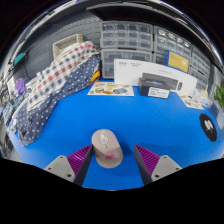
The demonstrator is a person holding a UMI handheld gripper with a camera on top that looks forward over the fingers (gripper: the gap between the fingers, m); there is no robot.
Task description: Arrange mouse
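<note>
Blue mat (150, 118) covers the desk across the middle of the frame. One mouse (107, 147), pale pinkish-white, sits on it at lower centre, between the two fingers and a little nearer the left one.

Gripper (117, 161): two fingers at the bottom of the frame, each with one magenta pad (80, 156) on its inner face. Jaws spread wide, wider than the mouse. Left pad is very close to the mouse's side, can't tell if it touches; clear blue gap on the right side. Nothing gripped, mouse rests on the mat on its own.

Around it:
- One checked cloth (55, 82), red/white/blue, heaped at left of frame, well apart from the mouse.
- One white box (138, 71) upper centre, with one dark grey device (160, 83) in front of it.
- Flat printed sheets (110, 89) at the mat's far edge, count unclear.
- One small black round object (208, 126) at right of frame on the mat.
- Clear drawer units (127, 38) along the back wall, top of frame.

Nothing lies between the fingers and the mouse.
</note>
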